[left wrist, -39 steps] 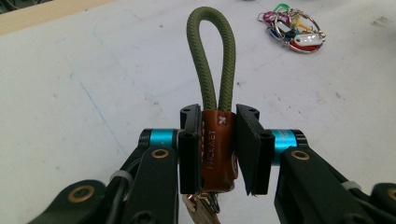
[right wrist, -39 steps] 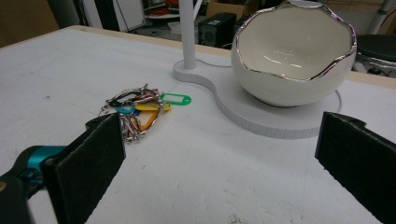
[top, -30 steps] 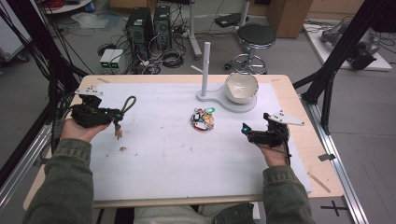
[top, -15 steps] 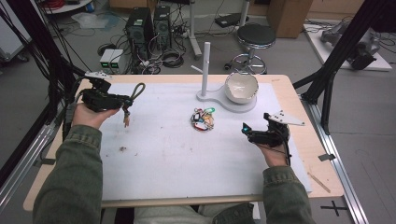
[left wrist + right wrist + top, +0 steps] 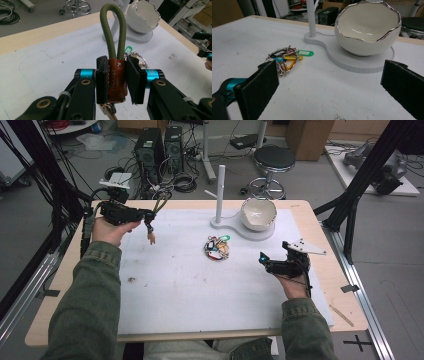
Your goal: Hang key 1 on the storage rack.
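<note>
My left gripper (image 5: 146, 215) hovers over the table's far left corner, shut on a keychain's brown leather tag (image 5: 115, 85). The keychain's green rope loop (image 5: 112, 27) sticks up past the pads, and a key (image 5: 151, 238) dangles below. In the left gripper view both pads of the left gripper (image 5: 117, 75) press on the tag. My right gripper (image 5: 263, 261) rests low at the right, open, nothing between its pads (image 5: 262, 82). It faces a bunch of keys with coloured tags (image 5: 284, 60) lying mid-table (image 5: 217, 247).
A white egg-shaped bowl with a silver rim (image 5: 257, 212) sits on a white base beside an upright white post (image 5: 220, 190) at the far middle. A white mat (image 5: 200, 290) covers the wooden table. Small debris (image 5: 131, 279) lies at the left.
My left hand has lifted and moved toward the far edge and slightly right, carrying the keychain. The right hand has stayed put.
</note>
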Motion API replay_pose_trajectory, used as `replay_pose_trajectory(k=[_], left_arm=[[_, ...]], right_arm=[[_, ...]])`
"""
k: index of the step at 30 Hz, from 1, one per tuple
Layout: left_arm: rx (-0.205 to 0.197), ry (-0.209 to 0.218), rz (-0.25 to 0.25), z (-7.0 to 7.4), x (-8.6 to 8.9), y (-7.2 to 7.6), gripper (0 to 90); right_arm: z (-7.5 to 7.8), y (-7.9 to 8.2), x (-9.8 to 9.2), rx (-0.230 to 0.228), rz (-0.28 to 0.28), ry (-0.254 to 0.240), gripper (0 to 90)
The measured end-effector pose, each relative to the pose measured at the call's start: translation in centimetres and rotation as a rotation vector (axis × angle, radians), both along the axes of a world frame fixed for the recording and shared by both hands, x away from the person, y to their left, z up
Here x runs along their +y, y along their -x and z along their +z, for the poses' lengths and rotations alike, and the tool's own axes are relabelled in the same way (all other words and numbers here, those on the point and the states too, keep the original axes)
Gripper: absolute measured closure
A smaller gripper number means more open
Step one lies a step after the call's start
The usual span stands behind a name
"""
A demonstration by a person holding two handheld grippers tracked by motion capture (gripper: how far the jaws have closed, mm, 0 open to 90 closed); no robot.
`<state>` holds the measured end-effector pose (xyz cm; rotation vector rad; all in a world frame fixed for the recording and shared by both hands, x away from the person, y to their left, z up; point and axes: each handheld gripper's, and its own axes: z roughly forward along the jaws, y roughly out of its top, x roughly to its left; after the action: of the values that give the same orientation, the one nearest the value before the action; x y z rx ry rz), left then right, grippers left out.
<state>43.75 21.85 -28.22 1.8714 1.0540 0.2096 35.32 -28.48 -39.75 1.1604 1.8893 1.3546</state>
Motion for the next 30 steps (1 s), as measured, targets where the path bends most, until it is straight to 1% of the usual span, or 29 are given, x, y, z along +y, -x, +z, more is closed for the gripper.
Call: replay_pose_trajectory(k=[6, 10, 12, 13, 14, 15, 16, 19, 22, 24, 26, 28, 30], left_arm=[[0.01, -0.035, 0.007, 0.3, -1.5, -1.6, 71.3], [0.023, -0.025, 0.016, 0.3, -2.5, -2.8, 71.3], [0.028, -0.035, 0.015, 0.2, -3.0, -3.4, 71.3], [0.029, -0.034, 0.008, 0.3, -3.3, -3.6, 71.3], [0.023, -0.019, 0.006, 0.3, -3.6, -3.8, 71.3], [0.025, 0.003, 0.003, 0.2, -3.9, -4.0, 71.3], [0.031, 0.013, 0.0, 0.2, -4.1, -4.3, 71.3], [0.042, -0.005, -0.006, 0.2, -5.0, -5.0, 71.2], [0.04, 0.003, -0.011, 0.4, -6.0, -5.7, 71.3], [0.043, 0.021, -0.014, 0.5, -6.7, -6.1, 71.3], [0.045, 0.011, -0.018, 0.5, -7.3, -6.6, 71.3], [0.049, 0.017, -0.024, 0.5, -7.9, -7.1, 71.3], [0.045, 0.034, -0.027, 0.5, -8.5, -7.5, 71.3]], right_arm=[[0.0, 0.0, -0.1, 0.002, 0.001, -0.004, 0.7], [-0.1, 0.1, 0.0, 0.003, 0.012, -0.01, 0.7], [-0.1, 0.1, -0.1, 0.007, 0.009, -0.016, 0.7], [-0.1, 0.1, -0.1, 0.007, 0.01, -0.019, 0.7], [-0.1, 0.1, -0.1, 0.006, 0.008, -0.021, 0.7], [-0.1, 0.1, -0.2, 0.006, 0.011, -0.024, 0.7], [-0.1, 0.0, -0.2, 0.003, 0.009, -0.027, 0.7], [0.0, 0.0, -0.3, 0.005, 0.01, -0.033, 0.7], [-0.1, 0.0, -0.3, 0.005, 0.009, -0.038, 0.7], [-0.1, -0.1, -0.4, 0.005, 0.01, -0.036, 0.7], [-0.1, 0.0, -0.3, 0.008, 0.011, -0.034, 0.7], [-0.1, 0.0, -0.2, 0.002, 0.013, -0.023, 0.7], [-0.1, 0.0, -0.2, 0.0, 0.012, -0.019, 0.7]])
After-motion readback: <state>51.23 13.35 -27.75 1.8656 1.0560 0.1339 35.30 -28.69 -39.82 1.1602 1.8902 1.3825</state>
